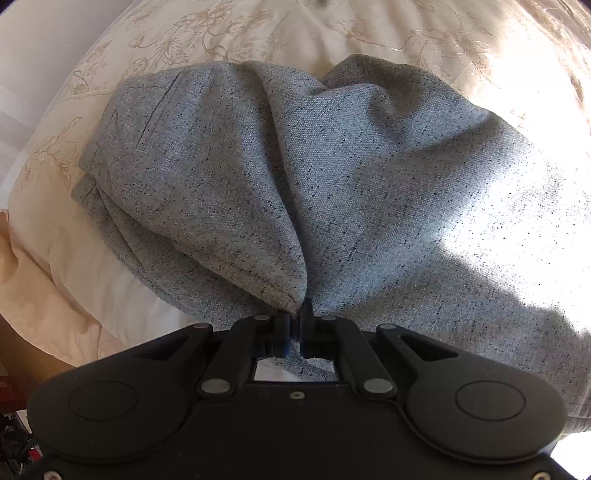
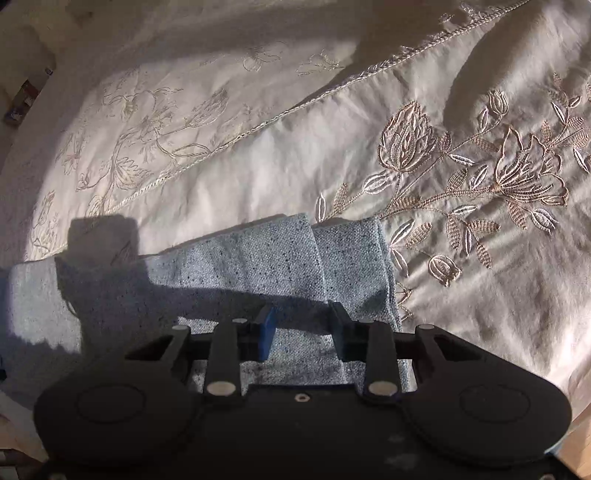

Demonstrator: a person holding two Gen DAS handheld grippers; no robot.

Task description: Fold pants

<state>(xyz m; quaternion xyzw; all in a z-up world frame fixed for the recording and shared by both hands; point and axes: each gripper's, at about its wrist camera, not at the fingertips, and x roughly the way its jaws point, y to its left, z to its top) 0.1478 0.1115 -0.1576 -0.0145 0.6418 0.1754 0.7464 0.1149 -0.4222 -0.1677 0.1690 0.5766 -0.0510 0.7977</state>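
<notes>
Grey speckled pants [image 1: 332,177] lie bunched on a cream embroidered bedspread [image 1: 229,33]. In the left wrist view my left gripper [image 1: 294,314] is shut on a pinched fold of the pants, which rises toward the fingers; a pocket slit shows at upper left. In the right wrist view the leg ends of the pants [image 2: 280,266] lie flat, one hem over the other, on the bedspread [image 2: 443,295]. My right gripper [image 2: 302,314] is open, its fingers apart just above the leg fabric near the hems, holding nothing.
The bedspread's near-left edge drops off beside a white sheet [image 1: 110,295]. Clutter and a floor show at the lower left [image 1: 14,424]. A corded seam [image 2: 258,125] crosses the bedspread diagonally. Strong sunlight and shadows fall over the pants.
</notes>
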